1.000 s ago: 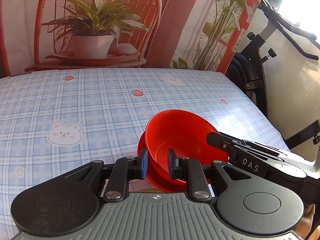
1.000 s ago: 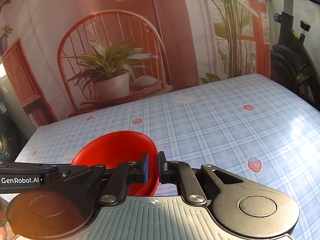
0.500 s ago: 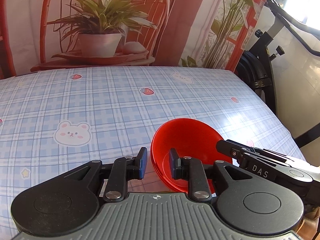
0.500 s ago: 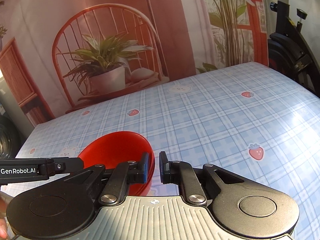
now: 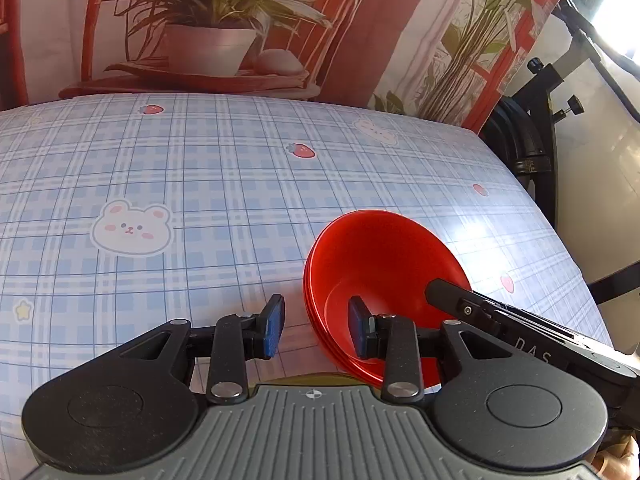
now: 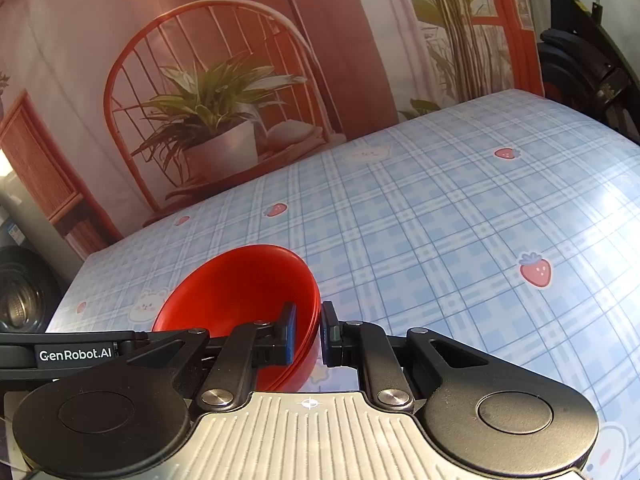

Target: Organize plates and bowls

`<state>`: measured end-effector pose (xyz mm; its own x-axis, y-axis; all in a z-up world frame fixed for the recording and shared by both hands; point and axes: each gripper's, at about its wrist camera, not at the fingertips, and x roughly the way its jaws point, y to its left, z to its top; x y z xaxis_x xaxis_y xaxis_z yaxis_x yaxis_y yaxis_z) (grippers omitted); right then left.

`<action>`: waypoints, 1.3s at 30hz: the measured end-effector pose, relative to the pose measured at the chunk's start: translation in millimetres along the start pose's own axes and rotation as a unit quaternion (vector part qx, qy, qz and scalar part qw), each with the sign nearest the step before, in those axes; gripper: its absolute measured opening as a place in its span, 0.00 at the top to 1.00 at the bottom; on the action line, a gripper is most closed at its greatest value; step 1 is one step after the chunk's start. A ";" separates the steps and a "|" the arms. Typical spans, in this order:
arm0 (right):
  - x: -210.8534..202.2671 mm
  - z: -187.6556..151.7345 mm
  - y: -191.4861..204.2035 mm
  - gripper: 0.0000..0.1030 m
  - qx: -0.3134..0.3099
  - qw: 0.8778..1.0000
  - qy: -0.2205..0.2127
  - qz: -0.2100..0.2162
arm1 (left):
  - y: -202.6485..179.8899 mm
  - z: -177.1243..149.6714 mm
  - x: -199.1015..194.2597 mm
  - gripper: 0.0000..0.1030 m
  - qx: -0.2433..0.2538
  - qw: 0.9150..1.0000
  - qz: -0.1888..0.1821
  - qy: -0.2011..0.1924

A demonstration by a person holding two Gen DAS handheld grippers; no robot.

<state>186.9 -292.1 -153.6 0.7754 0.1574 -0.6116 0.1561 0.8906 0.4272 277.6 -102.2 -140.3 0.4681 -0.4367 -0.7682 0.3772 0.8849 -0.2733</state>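
Note:
A stack of red bowls sits nested on the checked tablecloth, near the front right of the left wrist view. My left gripper is open, its jaws straddling the stack's left rim without touching it. My right gripper is shut on the right rim of the red bowls; one pad is inside, the other outside. The right gripper's black body also shows in the left wrist view, reaching into the bowl from the right.
The table carries a blue plaid cloth with bear and strawberry prints. A printed backdrop of a chair and plants hangs behind it. A black exercise bike stands past the table's right edge.
My left gripper has opened and let go of the bowl rim. The tilted bowl has settled down into the stack. My right gripper stays shut on the opposite rim.

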 end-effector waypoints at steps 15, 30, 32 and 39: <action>-13.8 2.2 -4.4 0.88 0.025 1.000 -0.018 0.002 | -23.0 2.8 -4.0 0.66 0.026 1.000 0.002 -0.002; -57.5 5.9 -3.6 0.88 0.025 0.998 -0.049 0.014 | -44.3 1.3 -40.5 0.66 0.058 0.998 0.002 -0.019; -62.3 5.0 -0.9 0.88 0.021 0.998 -0.049 0.016 | -43.5 -1.0 -47.7 0.66 0.058 0.998 0.000 -0.023; -77.4 -1.2 19.7 0.88 0.000 0.999 -0.046 0.026 | -36.4 -12.2 -71.9 0.66 0.053 0.998 0.004 -0.034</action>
<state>129.3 -286.3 -98.6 0.8358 0.1641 -0.5239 0.1130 0.8824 0.4567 220.5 -101.0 -82.1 0.5227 -0.4430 -0.7284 0.4535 0.8680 -0.2024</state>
